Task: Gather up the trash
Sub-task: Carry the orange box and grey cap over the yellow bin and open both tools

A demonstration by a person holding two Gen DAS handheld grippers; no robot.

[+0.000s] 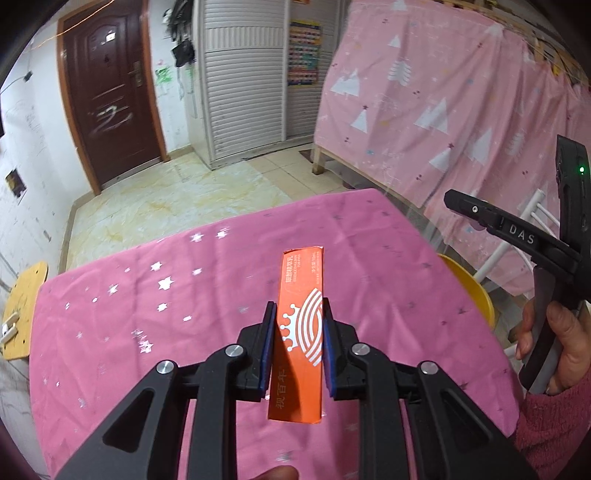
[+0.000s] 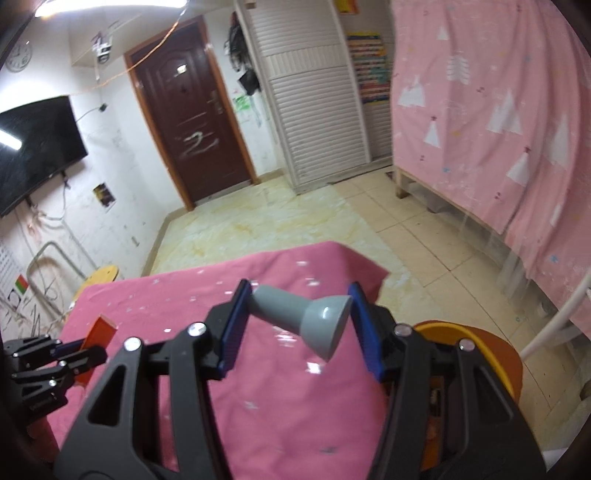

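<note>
Trash is in hand: left tongs (image 1: 298, 343) clamp the orange carton (image 1: 301, 332); right tongs (image 2: 301, 328) clamp the grey funnel-shaped piece (image 2: 303, 314). Disposal remains; yellow bin (image 2: 480, 354) sits right of the right tongs, beside the desk (image 1: 147, 295).

Indoor light, fairly bright, even. My right wrist view has a ceiling lamp (image 2: 110, 5) blown out at 11 o'clock, plus glare on the TV (image 2: 33, 147). Both views bend hard at the rims, with dark corner vignetting. Tablecloth (image 2: 288, 387) looks smeared near my right claw, probably motion blur. Shadows soft.
</note>
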